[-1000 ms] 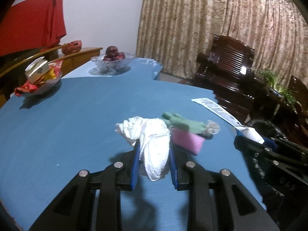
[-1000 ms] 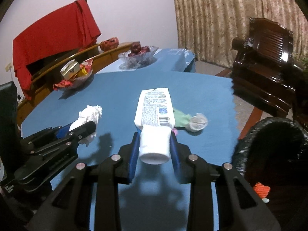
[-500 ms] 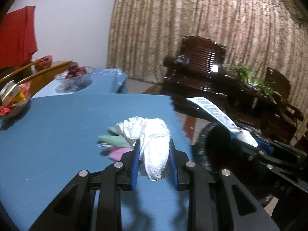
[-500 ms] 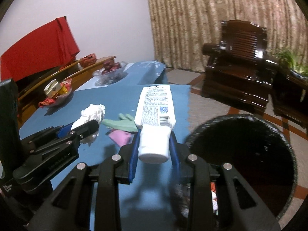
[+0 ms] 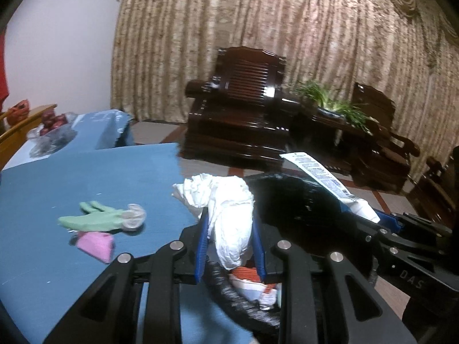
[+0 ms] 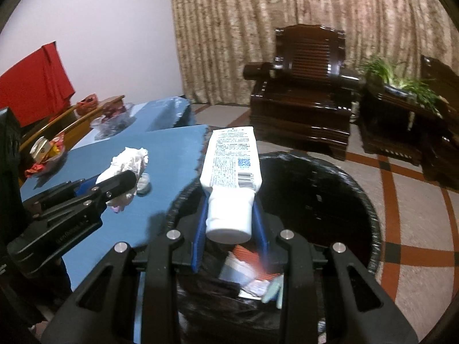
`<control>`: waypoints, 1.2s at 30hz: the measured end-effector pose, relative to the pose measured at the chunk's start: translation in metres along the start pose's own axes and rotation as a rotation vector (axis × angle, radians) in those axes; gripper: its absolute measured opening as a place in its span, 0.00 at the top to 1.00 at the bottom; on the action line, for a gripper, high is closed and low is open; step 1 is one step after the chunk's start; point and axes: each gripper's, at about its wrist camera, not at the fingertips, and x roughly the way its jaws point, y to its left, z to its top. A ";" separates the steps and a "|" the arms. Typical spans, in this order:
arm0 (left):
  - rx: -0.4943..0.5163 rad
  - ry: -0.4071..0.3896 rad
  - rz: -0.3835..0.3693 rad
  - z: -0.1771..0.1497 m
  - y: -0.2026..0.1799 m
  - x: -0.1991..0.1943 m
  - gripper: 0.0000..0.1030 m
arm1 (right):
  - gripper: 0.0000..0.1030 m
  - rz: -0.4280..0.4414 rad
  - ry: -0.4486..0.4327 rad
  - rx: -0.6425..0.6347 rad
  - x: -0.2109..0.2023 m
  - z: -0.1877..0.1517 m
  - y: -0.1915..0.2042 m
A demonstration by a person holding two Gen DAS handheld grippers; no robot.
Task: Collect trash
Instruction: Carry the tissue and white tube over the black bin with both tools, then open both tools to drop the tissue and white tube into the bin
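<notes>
My left gripper [image 5: 229, 223] is shut on a crumpled white tissue [image 5: 229, 215], held over the near rim of a black-lined trash bin [image 5: 301, 197]. My right gripper [image 6: 229, 209] is shut on a white squeeze tube [image 6: 231, 172], cap toward the camera, above the same trash bin [image 6: 330, 200]. Wrappers and paper scraps [image 6: 252, 269] lie inside the bin. On the blue table [image 5: 86, 177] lie a green glove [image 5: 91, 219], a clear plastic lid [image 5: 133, 216] and a pink piece [image 5: 96, 245]. The left gripper and tissue [image 6: 126, 160] show at the left of the right wrist view.
Dark wooden armchairs [image 6: 304, 109] and a side table with a green plant [image 6: 401, 83] stand before the beige curtain [image 5: 258, 28]. A glass fruit bowl [image 5: 51, 132] and a snack dish [image 6: 46, 152] sit on the table's far side. Tiled floor [image 6: 416, 229] lies around the bin.
Both grippers swung rightward from over the table to above the trash bin, still gripping the tissue and the tube. The glove, lid and pink piece stayed on the table.
</notes>
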 end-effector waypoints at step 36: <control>0.010 0.057 -0.075 -0.003 -0.033 0.042 0.30 | 0.11 -0.148 0.020 0.078 0.009 -0.028 -0.068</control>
